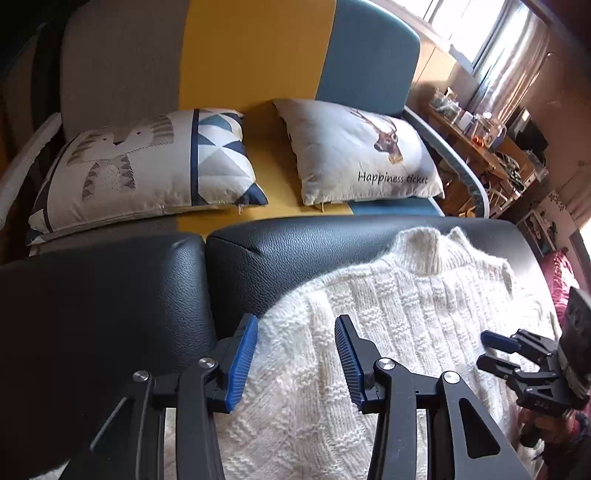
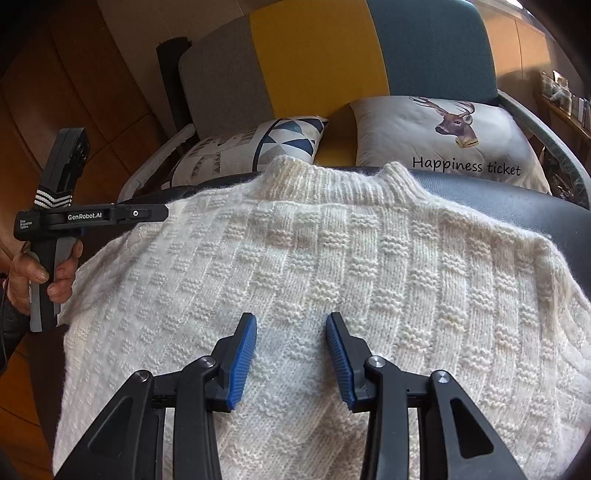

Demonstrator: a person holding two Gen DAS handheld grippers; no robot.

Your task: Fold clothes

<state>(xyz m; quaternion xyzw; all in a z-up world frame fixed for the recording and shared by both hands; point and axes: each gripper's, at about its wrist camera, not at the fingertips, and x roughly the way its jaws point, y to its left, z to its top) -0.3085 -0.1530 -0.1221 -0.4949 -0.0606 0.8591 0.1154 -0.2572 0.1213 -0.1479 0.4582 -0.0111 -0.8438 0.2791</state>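
the white knit sweater (image 2: 332, 280) lay spread flat, collar away from the person, on the black leather cushion (image 1: 280, 254); all places below are given relative to the sweater. left gripper (image 1: 295, 354) hung over its left edge, jaws apart and holding nothing, one blue pad over knit and one at the border with the leather, probably lined up to take that side for a fold. right gripper (image 2: 291, 350) sat over the lower middle of the body, jaws likewise parted and empty. a hand (image 2: 33, 277) gripped the left tool's handle just off the left edge. no fold showed yet. beyond the collar stood a grey, yellow and blue sofa (image 1: 258, 55) with a deer pillow (image 2: 454, 136) and a geometric pillow (image 1: 147, 162); a cluttered wooden shelf (image 1: 480, 147) and a bright window (image 1: 469, 22) lay further off to the right.
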